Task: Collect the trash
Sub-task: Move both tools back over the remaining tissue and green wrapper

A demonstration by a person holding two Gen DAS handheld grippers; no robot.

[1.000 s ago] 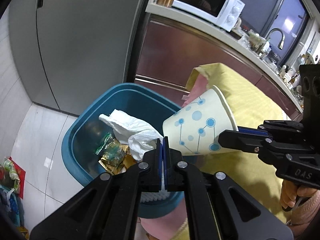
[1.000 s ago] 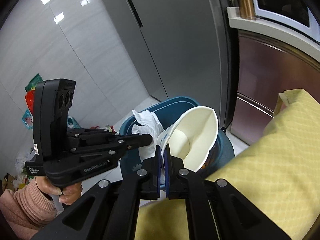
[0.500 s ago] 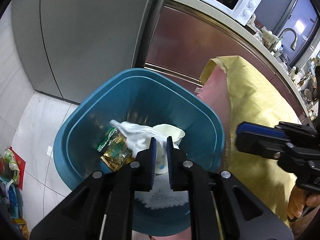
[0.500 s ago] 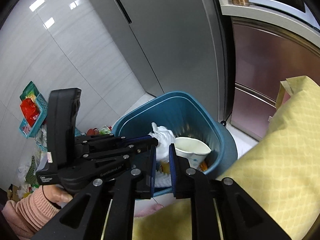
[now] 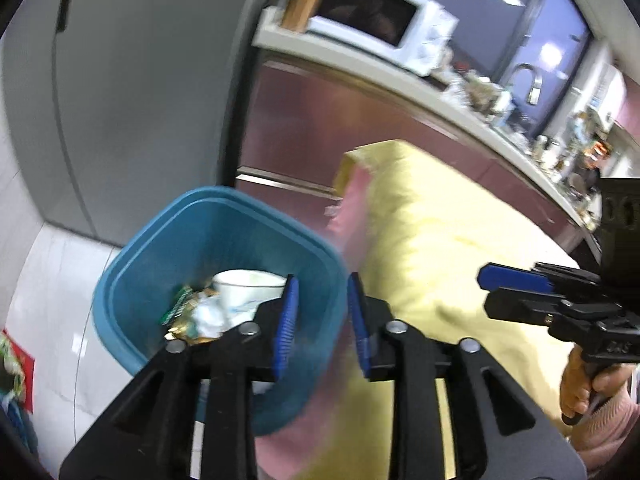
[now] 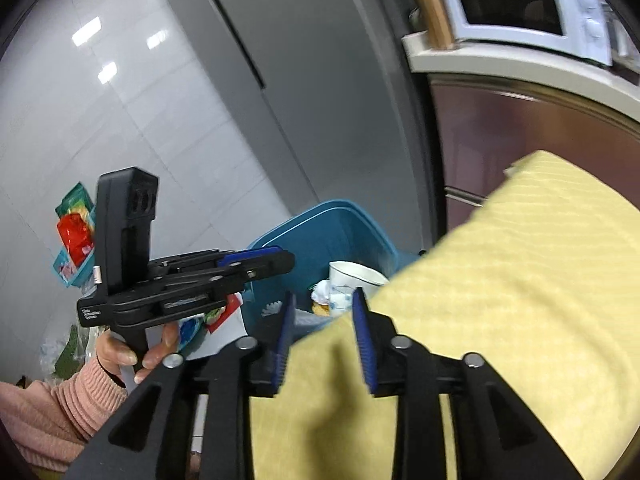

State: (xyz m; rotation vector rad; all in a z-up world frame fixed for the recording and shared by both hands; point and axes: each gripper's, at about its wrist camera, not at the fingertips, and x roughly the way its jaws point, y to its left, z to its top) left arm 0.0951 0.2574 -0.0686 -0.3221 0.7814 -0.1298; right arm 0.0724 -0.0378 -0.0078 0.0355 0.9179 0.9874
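A white paper cup (image 5: 248,286) with blue markings sits upright in the blue bin (image 5: 132,264), mouth up, leaning among crumpled white tissue (image 5: 208,316) and a green and gold wrapper (image 5: 180,312) at the bottom. The bin stands on the pale tiled floor (image 5: 52,292), close to the grey fridge (image 5: 140,80) and just beside the corner of a table draped in yellow cloth (image 5: 440,248), with a pink layer showing under the cloth's edge. The left gripper (image 5: 318,318) hangs above the bin's near rim, its blue pads (image 5: 286,320) spread apart with nothing between them. The right gripper (image 6: 322,334) is over the cloth's edge next to the bin, its jaws likewise apart and empty. Behind, a white microwave (image 5: 384,28) rests on the counter (image 5: 460,96) above reddish cabinet fronts.
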